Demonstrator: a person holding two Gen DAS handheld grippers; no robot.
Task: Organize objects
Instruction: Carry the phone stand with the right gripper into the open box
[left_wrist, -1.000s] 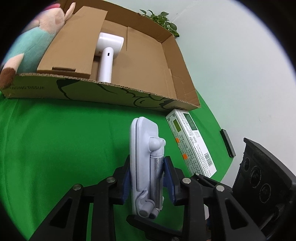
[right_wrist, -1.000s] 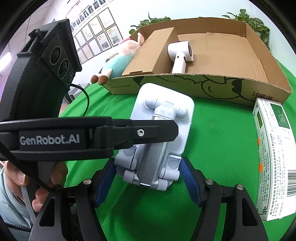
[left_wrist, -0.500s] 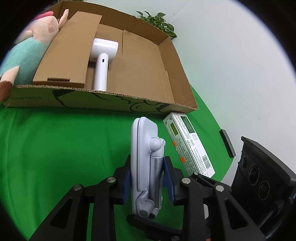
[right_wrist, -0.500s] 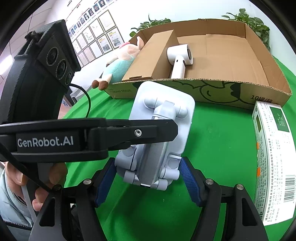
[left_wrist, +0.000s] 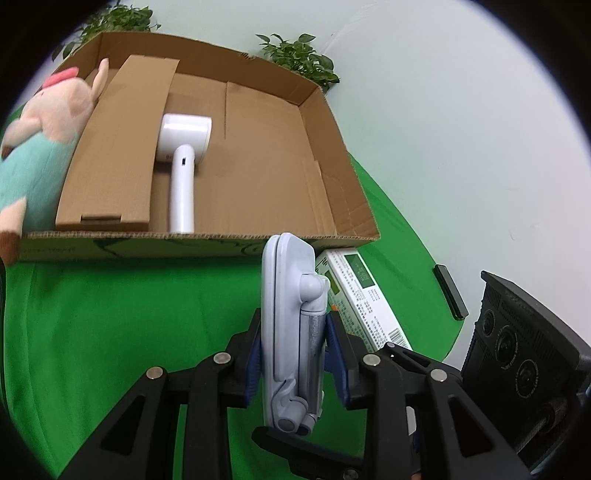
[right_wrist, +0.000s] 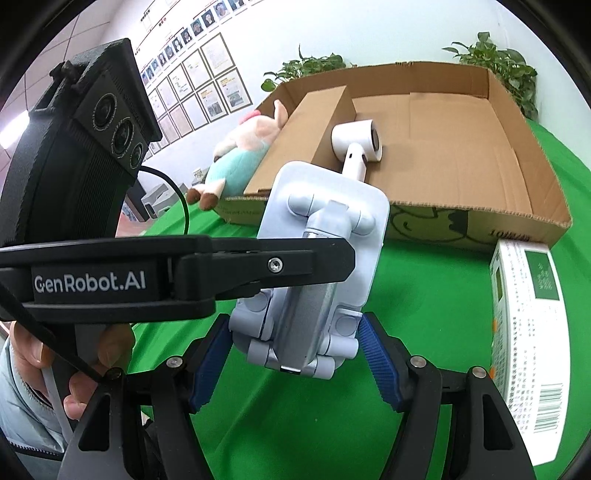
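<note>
Blue-padded fingers (left_wrist: 334, 354) of the left gripper (left_wrist: 293, 356) clamp the folded phone stand (left_wrist: 291, 325) edge-on above the green cloth (left_wrist: 122, 317); the right gripper (right_wrist: 293, 358) is spread, its pads flanking the stand's hinged base without clear contact. Beyond lie the cardboard box (left_wrist: 332, 122) holding a white hair dryer (left_wrist: 183, 158), a plush pig (left_wrist: 37, 140) beside it, and a white carton (right_wrist: 528, 317) on the cloth.

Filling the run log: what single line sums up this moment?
left claw: shut on folded phone stand | right claw: open, around stand | cardboard box: holds hair dryer
</note>
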